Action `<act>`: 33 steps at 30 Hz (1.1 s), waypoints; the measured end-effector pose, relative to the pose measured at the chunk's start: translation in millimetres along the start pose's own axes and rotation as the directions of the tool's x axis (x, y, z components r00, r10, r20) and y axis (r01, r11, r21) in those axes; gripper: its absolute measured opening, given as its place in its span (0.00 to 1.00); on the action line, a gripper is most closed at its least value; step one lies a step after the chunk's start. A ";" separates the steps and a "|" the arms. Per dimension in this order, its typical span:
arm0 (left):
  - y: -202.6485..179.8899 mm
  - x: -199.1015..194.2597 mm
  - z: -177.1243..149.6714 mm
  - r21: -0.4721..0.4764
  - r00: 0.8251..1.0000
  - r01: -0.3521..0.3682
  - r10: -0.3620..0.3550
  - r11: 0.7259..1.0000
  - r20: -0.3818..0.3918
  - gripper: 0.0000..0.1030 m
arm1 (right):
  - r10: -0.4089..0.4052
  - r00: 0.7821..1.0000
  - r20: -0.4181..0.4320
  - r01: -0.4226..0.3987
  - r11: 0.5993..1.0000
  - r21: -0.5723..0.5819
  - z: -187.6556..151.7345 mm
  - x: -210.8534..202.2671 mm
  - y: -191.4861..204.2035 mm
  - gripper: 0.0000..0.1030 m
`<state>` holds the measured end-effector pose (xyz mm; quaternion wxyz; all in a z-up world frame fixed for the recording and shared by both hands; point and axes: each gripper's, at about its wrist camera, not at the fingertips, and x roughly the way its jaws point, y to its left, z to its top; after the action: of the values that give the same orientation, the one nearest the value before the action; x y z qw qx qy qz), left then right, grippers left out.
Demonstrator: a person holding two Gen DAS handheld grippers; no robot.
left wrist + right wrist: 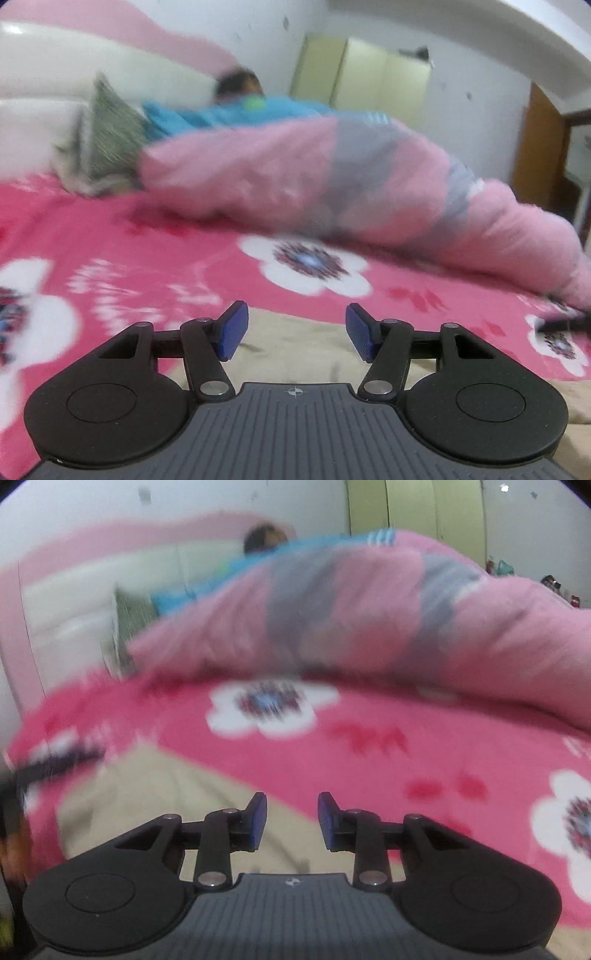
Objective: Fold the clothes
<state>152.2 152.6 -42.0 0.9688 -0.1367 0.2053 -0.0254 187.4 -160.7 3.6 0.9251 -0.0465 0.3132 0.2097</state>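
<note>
A beige garment lies flat on a pink flowered bedsheet. My left gripper is open and empty just above the garment's far edge. In the right wrist view the same beige garment spreads to the left, and my right gripper is open and empty over its right edge. Both views are blurred. The other gripper shows as a dark blur at the far right of the left wrist view and at the far left of the right wrist view.
A bulky pink and grey quilt lies across the bed behind the garment. A person in blue lies under it by a grey-green pillow. A cream headboard, pale wardrobe and brown door stand beyond.
</note>
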 end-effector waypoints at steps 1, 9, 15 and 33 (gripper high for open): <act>-0.5 11.7 1.3 -0.006 1.000 -0.005 0.005 1.000 -0.027 0.57 | -0.009 1.000 -0.017 0.009 1.000 -0.013 -7.8 1.0 -1.1 0.33; 19.7 73.4 -20.1 -0.068 0.985 -0.100 0.089 0.993 -0.149 0.56 | -0.046 0.994 -0.099 0.028 0.983 -0.179 -30.4 38.1 8.7 0.47; 15.4 72.9 -25.7 -0.034 0.989 -0.112 0.108 0.993 -0.106 0.56 | -0.083 0.979 -0.184 0.035 0.968 -0.249 -40.1 70.3 6.8 0.22; 16.8 78.3 -26.9 -0.028 0.979 -0.187 0.183 0.982 -0.090 0.52 | -0.214 0.974 -0.070 0.186 0.942 -0.280 -48.5 108.3 -9.3 0.04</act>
<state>212.8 153.7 -100.8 0.9544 -0.1335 0.2594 0.0627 241.6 -140.8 -100.5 0.9097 -0.2151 0.3206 0.1530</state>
